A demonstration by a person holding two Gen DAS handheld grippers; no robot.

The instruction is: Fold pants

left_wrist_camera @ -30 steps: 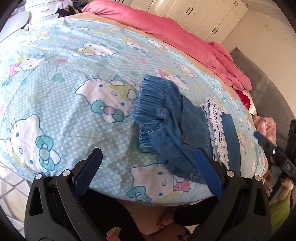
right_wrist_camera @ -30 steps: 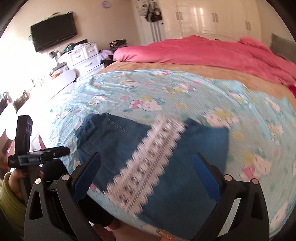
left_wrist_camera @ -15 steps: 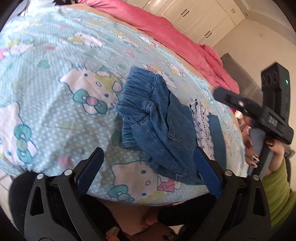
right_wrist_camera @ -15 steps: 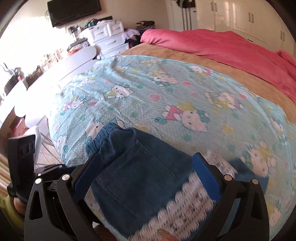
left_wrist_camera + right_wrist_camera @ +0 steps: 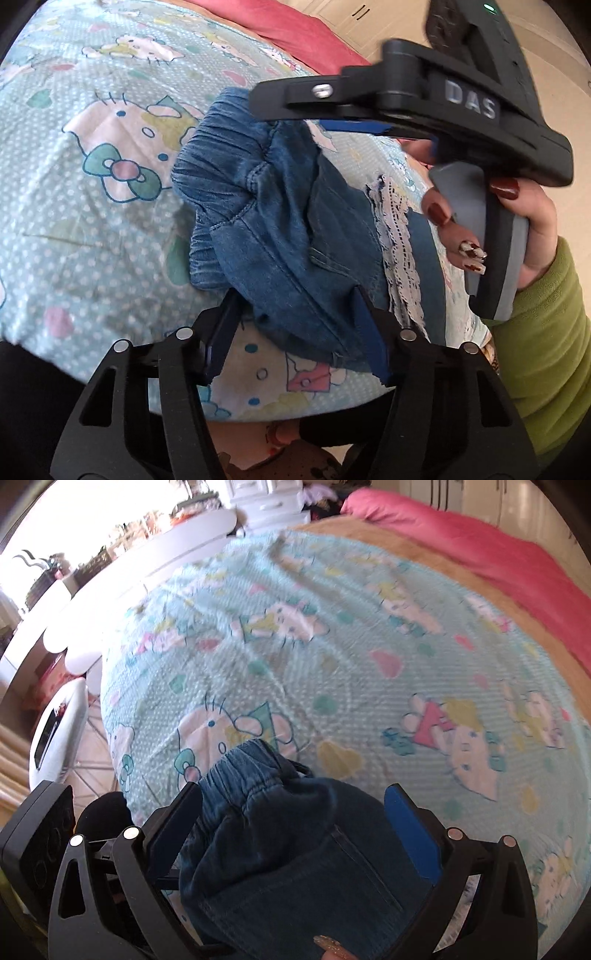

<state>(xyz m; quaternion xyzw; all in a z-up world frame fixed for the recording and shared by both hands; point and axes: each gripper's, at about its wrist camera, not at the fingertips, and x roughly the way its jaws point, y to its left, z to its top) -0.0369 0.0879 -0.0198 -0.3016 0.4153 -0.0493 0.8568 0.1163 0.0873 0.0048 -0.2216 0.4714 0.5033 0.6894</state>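
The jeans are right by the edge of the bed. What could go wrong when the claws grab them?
1. The denim pants lie bunched near the edge of the cartoon-cat bedsheet; a tug might slide them off.
2. The left claw is closing around a thick fold, so it may pinch several layers and spoil the fold.
3. The right claw sits over the elastic waistband and could snag the sheet too.

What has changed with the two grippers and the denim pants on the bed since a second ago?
The right gripper swept from the lace-trimmed leg end across to the elastic waistband and now stands open over it. The left gripper moved in on the near edge of the denim pants; its jaws are closing with denim between them, not yet pinched. The pants still lie in the same place on the cartoon-print sheet.
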